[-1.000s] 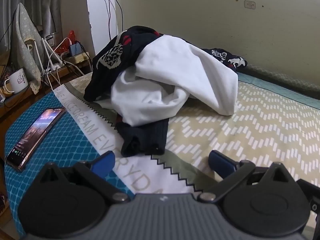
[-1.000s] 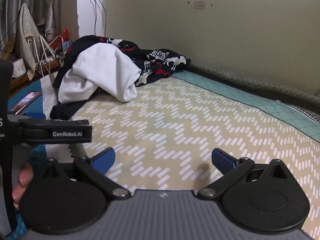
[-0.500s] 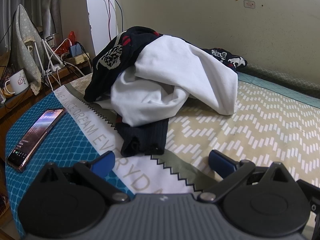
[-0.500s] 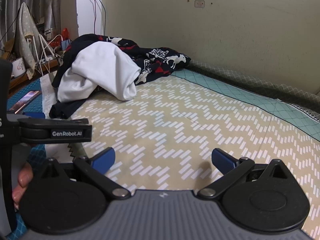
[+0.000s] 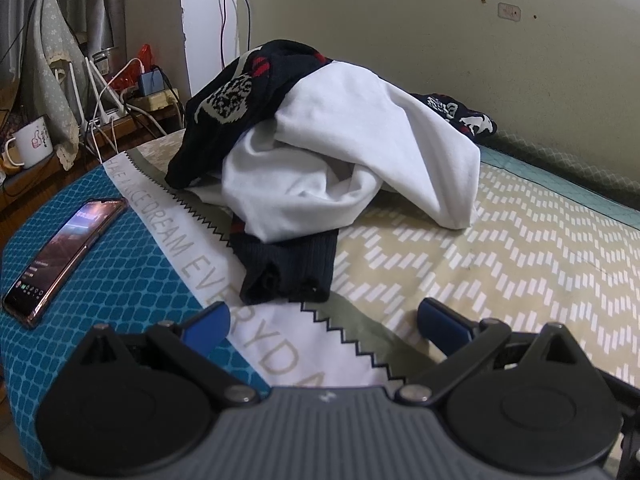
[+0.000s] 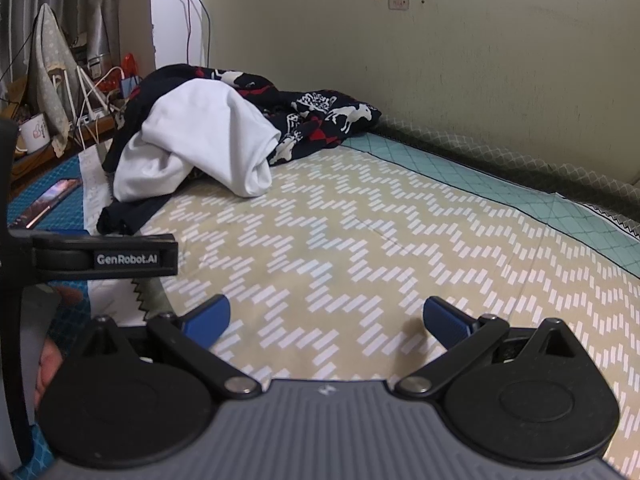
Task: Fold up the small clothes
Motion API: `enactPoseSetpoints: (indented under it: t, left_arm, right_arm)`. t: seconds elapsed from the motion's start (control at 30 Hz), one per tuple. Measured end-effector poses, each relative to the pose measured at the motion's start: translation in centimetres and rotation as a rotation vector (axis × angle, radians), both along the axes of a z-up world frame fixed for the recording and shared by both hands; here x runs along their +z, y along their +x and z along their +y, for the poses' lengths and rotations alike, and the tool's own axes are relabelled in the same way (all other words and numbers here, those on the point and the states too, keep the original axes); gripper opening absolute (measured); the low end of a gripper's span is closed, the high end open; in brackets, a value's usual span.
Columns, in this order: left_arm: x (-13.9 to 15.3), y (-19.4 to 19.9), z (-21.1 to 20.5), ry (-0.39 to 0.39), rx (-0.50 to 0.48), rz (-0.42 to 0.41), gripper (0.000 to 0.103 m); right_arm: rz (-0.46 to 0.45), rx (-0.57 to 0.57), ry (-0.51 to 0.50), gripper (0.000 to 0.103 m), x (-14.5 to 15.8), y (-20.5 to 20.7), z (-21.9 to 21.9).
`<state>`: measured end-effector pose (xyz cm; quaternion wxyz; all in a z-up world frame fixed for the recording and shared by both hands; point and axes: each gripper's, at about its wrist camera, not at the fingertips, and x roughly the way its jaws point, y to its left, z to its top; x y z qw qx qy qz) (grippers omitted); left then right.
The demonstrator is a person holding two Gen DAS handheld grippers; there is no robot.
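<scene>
A heap of clothes lies on the bed: a white garment (image 5: 340,168) draped over a dark patterned sweater (image 5: 248,92) whose ribbed dark cuff (image 5: 288,268) sticks out toward me. My left gripper (image 5: 324,320) stands open just short of that cuff, nothing between its blue fingers. In the right wrist view the same white garment (image 6: 200,140) and patterned sweater (image 6: 320,120) sit far left and back. My right gripper (image 6: 326,318) is open over bare bedsheet, well away from the heap. The left gripper's body (image 6: 100,258) shows at that view's left edge.
A phone (image 5: 64,256) lies on the blue part of the bedspread (image 5: 120,280) at the left. Past the bed's left edge a side table holds a mug (image 5: 28,148), cables and chargers. A wall (image 6: 480,60) runs along the bed's far side.
Both views shifted only slightly; the right gripper edged a little closer and the heap looks marginally nearer. Both grippers stay open and the clothes have not moved.
</scene>
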<state>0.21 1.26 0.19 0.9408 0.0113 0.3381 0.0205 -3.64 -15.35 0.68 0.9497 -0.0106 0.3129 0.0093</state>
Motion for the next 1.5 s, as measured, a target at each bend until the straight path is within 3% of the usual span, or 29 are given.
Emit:
enactPoseSetpoints:
  t: [0.4,0.57,1.03,1.23,1.3,1.37,1.4,1.43,1.47,1.5]
  left_arm:
    - [-0.1,-0.2,0.0,0.002,-0.014,0.001,0.103]
    - [0.1,-0.4,0.3,0.013,0.033,-0.013,0.103]
    - [0.3,-0.7,0.6,0.011,0.047,-0.039,0.103]
    - [1.2,-2.0,2.1,-0.058,-0.004,-0.133,0.103]
    - [1.8,-2.4,3.2,-0.038,-0.027,-0.197,0.103]
    - [2.5,-2.3,4.6,-0.011,-0.033,-0.254,0.103]
    - [2.8,-2.2,5.5,-0.011,-0.028,-0.274,0.103]
    - [3.1,-1.9,6.6,-0.019,-0.013,-0.288,0.103]
    - [3.4,-1.5,7.7,-0.035,0.004,-0.291,0.103]
    - [3.5,-1.0,8.8,-0.054,0.019,-0.286,0.103]
  right_arm:
    - [0.005,-0.001,0.003,0.097,0.1,0.1,0.0]
    - [0.003,-0.001,0.002,0.097,0.2,0.1,0.0]
    - [-0.05,-0.007,0.002,0.097,0.7,-0.3,-0.1]
    - [-0.122,-0.052,0.061,0.097,1.1,-0.7,-1.4]
    - [-0.142,-0.074,0.087,0.096,1.2,-0.8,-1.8]
    - [-0.159,-0.09,0.107,0.089,1.2,-1.0,-2.0]
    - [-0.168,-0.106,0.117,0.068,1.4,-1.0,-2.2]
    - [-0.164,-0.112,0.143,0.056,1.5,-0.7,-2.3]
    - [-0.147,-0.103,0.182,0.055,1.7,-0.2,-2.4]
    - [-0.132,-0.095,0.217,0.046,2.1,0.2,-2.4]
